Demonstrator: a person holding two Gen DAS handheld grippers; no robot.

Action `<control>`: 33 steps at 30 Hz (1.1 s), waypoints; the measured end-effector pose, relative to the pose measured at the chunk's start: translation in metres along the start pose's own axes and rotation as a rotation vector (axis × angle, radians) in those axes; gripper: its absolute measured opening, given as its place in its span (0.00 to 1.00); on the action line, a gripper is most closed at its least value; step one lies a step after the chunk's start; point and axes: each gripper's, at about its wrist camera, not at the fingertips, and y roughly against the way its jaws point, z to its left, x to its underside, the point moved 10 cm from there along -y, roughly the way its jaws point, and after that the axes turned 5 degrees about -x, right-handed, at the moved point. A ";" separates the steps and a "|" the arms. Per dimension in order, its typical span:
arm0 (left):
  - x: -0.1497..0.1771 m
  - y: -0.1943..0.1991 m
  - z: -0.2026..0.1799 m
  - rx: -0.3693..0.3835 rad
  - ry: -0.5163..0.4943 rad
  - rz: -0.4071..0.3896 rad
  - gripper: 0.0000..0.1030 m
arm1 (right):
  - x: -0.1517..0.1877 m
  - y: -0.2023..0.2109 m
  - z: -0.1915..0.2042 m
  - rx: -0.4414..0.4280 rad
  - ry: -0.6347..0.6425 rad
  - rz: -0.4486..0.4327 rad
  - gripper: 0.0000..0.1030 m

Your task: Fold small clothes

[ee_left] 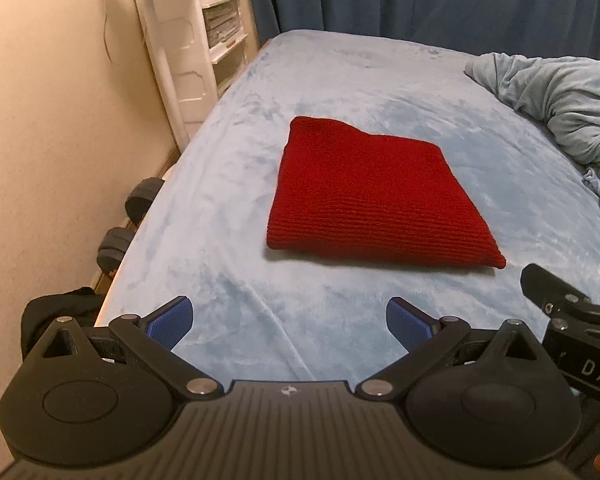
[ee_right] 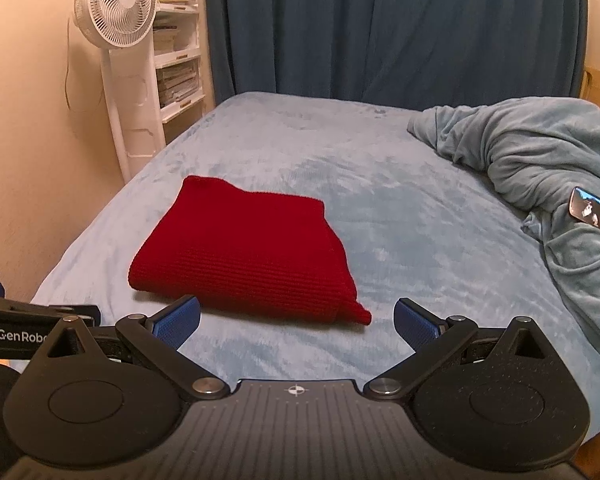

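Pale blue plush bedding (ee_left: 228, 208) covers the bed, with a dark blue curtain (ee_right: 380, 28) behind it and a white standing fan (ee_right: 116, 8) at ten o'clock against the wall. On the sheet lies the red knit garment (ee_left: 372, 196), already a flat, squarish packet with its thick folded edge facing the grippers; in the left wrist view it sits at twelve o'clock, well ahead of the fingers, and in the right wrist view it lies toward eleven o'clock, its near corner just beyond the pads.

Both tools hold nothing. The left gripper (ee_left: 290, 320) has its jaws spread wide over bare sheet, and the right gripper (ee_right: 298, 320) is likewise wide apart and empty.

Judging by the tidy shape, the fold looks complete or one halving short. If another fold is wanted, each gripper should pinch a near corner through all layers, lift together, and carry the edge evenly to the far side so the ribbed knit does not skew. A rumpled blanket (ee_right: 540, 152) at two o'clock, with a phone (ee_right: 594, 212) on it, should be kept clear of.
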 end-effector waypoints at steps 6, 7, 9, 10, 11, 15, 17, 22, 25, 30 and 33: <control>0.000 -0.001 0.001 -0.021 -0.024 -0.002 1.00 | -0.001 -0.001 0.001 0.002 -0.001 -0.005 0.99; 0.001 0.000 0.000 -0.022 -0.030 -0.009 1.00 | -0.001 -0.001 0.001 0.002 -0.002 -0.005 0.99; 0.000 0.001 -0.004 -0.004 -0.054 -0.020 1.00 | -0.001 -0.001 0.001 0.002 -0.001 -0.005 0.99; 0.000 0.003 -0.005 -0.006 -0.057 -0.024 1.00 | -0.001 -0.002 0.001 0.003 0.000 -0.005 0.99; -0.001 0.003 -0.005 -0.008 -0.058 -0.026 1.00 | -0.001 -0.002 0.001 0.003 0.001 -0.005 0.99; 0.000 0.003 -0.006 -0.006 -0.055 -0.025 1.00 | -0.001 -0.002 0.001 0.003 -0.001 -0.003 0.99; 0.001 0.003 -0.006 -0.001 -0.051 -0.022 1.00 | -0.001 -0.002 0.001 0.002 -0.002 -0.003 0.99; -0.001 0.004 -0.006 -0.011 -0.057 -0.027 1.00 | -0.002 -0.002 0.001 0.002 -0.002 -0.003 0.99; -0.002 0.005 -0.005 -0.014 -0.057 -0.032 1.00 | -0.001 -0.002 0.000 0.004 -0.002 0.000 0.99; -0.005 0.008 -0.003 -0.023 -0.052 -0.045 1.00 | 0.002 -0.004 -0.004 0.011 -0.009 0.010 0.99; -0.007 0.008 -0.001 -0.028 -0.049 -0.048 1.00 | 0.002 -0.004 -0.005 0.011 -0.010 0.013 0.99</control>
